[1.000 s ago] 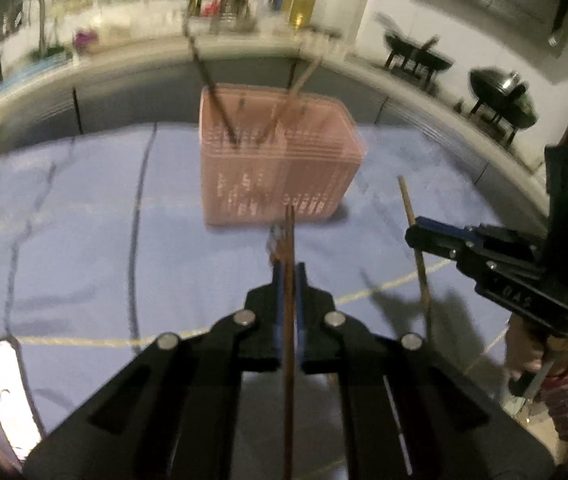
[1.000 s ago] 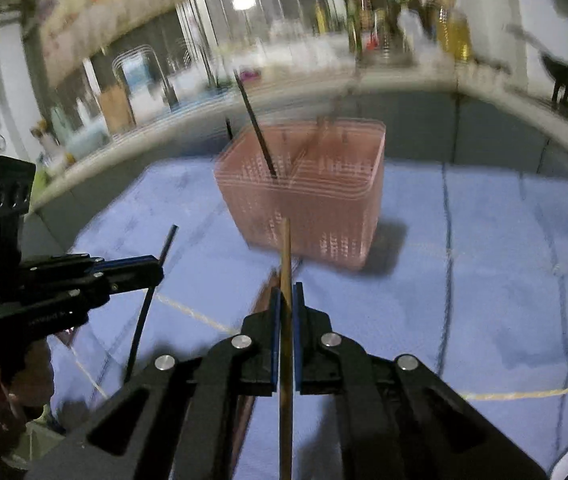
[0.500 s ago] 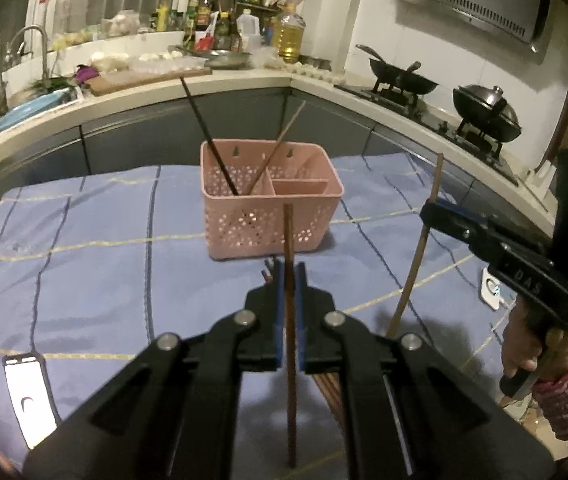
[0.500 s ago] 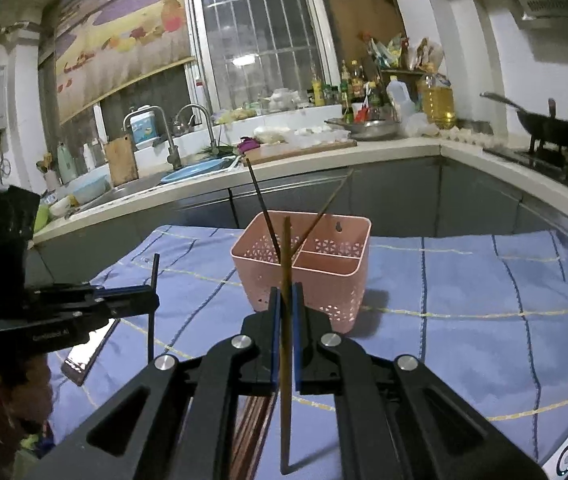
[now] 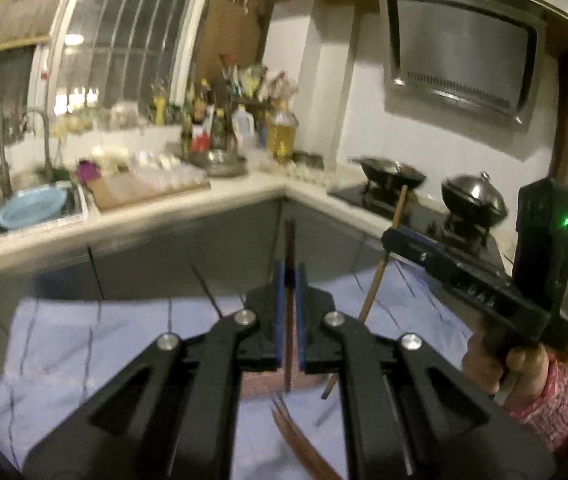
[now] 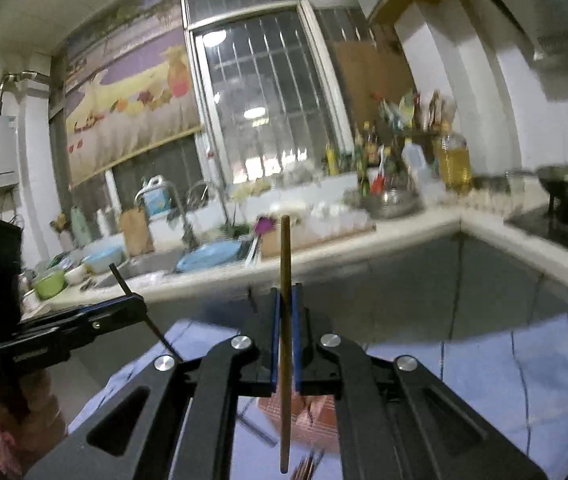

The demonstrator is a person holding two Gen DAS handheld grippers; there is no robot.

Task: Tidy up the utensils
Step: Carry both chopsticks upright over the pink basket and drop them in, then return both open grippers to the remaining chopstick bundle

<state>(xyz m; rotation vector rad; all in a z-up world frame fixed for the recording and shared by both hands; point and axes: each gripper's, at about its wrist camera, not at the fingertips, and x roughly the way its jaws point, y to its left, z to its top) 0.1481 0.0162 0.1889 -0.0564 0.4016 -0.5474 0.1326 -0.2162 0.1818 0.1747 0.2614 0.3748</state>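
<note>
The left hand-held gripper (image 5: 290, 276) is clamped narrow on a dark chopstick (image 5: 290, 320), which stands nearly upright between the blue pads, its top above the fingertips and its lower end hanging over the pink basket (image 5: 259, 386). In the right wrist view the same hand-held gripper shows at the left edge, with the dark stick slanting through its tip. The right hand-held gripper (image 6: 284, 304) is likewise pinched narrow on a light wooden chopstick (image 6: 285, 320), upright, its top reaching well above the pads and its lower end hanging beside the basket's rim. A hand (image 5: 500, 364) in a pink patterned sleeve (image 5: 552, 396) grips the right hand-held gripper's handle. The basket sits on the table, on a blue cloth (image 5: 83, 344) with thin stripes; only a small part of it shows below each hand-held gripper. More brown chopsticks (image 5: 304, 444) lie on the cloth toward the table's near edge, blurred. Beyond the table's far edge run a kitchen counter (image 6: 384, 232), a sink and a stove.
</note>
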